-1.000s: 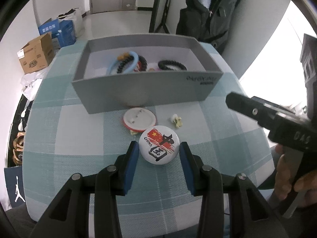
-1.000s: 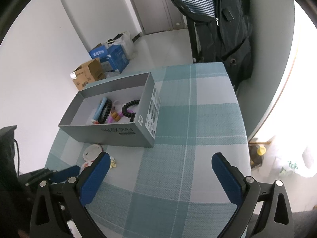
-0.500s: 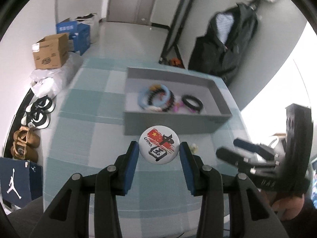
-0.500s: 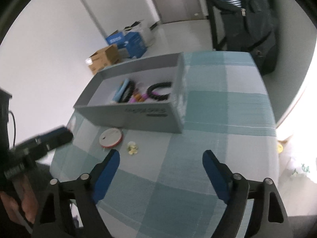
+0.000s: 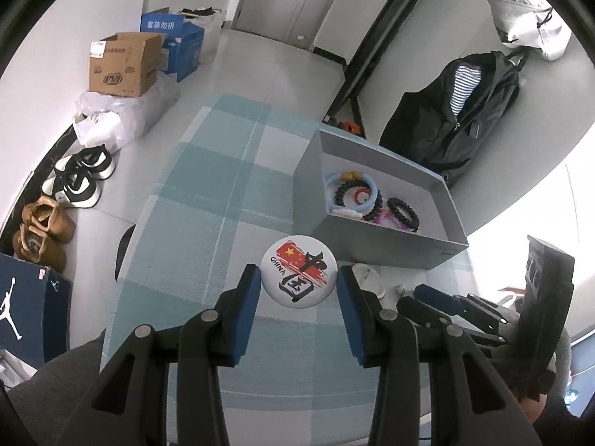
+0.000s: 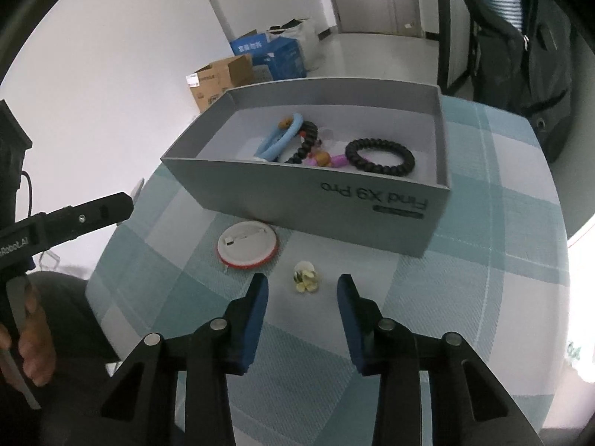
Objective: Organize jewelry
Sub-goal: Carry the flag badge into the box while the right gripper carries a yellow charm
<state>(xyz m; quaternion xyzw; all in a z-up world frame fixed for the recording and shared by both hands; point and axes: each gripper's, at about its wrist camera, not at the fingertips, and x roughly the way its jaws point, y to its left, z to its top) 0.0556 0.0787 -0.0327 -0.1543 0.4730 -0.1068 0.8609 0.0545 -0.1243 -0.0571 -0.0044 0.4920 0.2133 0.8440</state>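
Grey box [image 6: 372, 200], two badges [image 5: 298, 272] (one clamped in left jaws), right jaws empty, closing.

A round white pin badge [image 5: 298, 272] printed with a red flag and "CHINA" is held face-up above the checked cloth. A second badge [image 6: 248, 244] lies face-down, red-rimmed, just before the grey box [image 6: 372, 200] — a small yellow flower piece [image 6: 305, 276] beside it. Bracelets [image 6: 379, 157] lie inside the box.

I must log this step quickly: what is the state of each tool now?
Left tool: closed on the China badge.
Right tool: open, holding nothing; it has just been closing.
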